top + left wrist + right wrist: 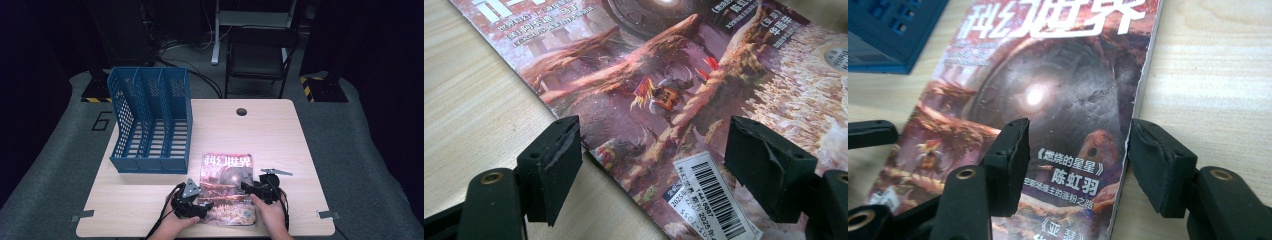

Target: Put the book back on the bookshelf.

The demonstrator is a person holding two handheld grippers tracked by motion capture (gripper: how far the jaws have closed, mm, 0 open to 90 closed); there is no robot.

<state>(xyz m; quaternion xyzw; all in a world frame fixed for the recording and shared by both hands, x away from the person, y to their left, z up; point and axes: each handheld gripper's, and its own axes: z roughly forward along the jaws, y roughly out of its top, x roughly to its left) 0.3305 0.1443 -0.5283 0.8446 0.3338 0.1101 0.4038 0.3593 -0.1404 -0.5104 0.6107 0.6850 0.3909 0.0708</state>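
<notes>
two hands at the near edge of the table, each with a gripper set down on a magazine lying flat on the pale wood near the front. left gripper with jaws spread apart, straddling the left edge of the cover near the barcode sticker — one pad over bare wood, the other above the cover, nothing pinched. right gripper likewise spread, one jaw over the cover, the other just beside the ragged right edge, not clamped on anything. likely risks from here: closing on the cover alone and peeling or tearing that already frayed edge; pinching a few pages so the rest sags and fans out on a lift; pushing the glossy magazine across the smooth wood instead of catching it — uneven pulls from the two sides could buckle it. blue file rack with three slots well apart at the back left, a round cable hole near the far edge. beyond the table, grey floor, a dark chair, trailing cables, dim surroundings.
</notes>
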